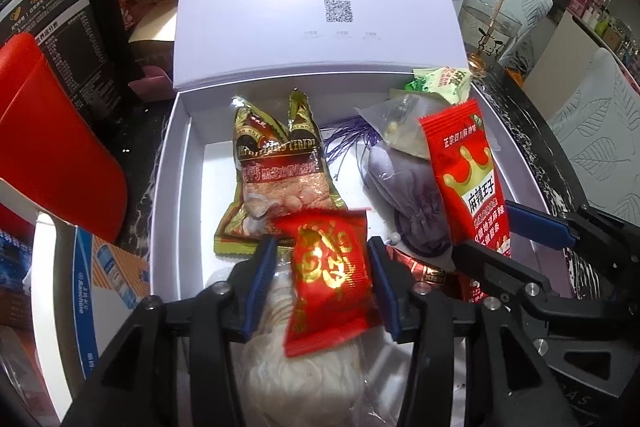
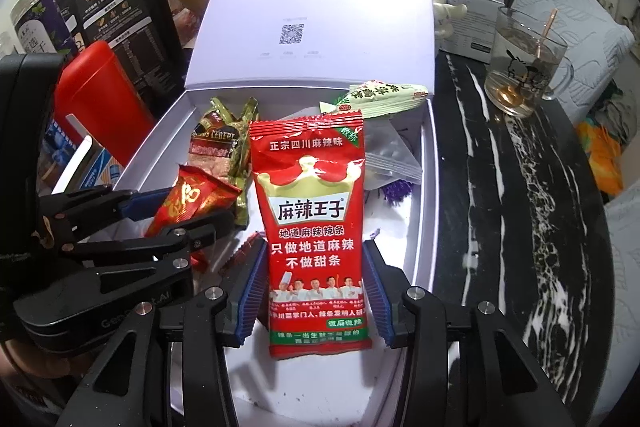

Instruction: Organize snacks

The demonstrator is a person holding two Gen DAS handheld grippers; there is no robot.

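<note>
The snacks lay in the white box: a gold pack, a pouch. Left gripper pinched a red packet; right gripper a crown packet, perhaps loosely.

Right hand-held gripper: clamps upright red spicy-strip packet over open white box. Left hand-held gripper: grips small red packet. Glass on desk.

The black marbled table is carrying an open white gift box. A glass mug is sitting just beside it, plus a red tin.
</note>
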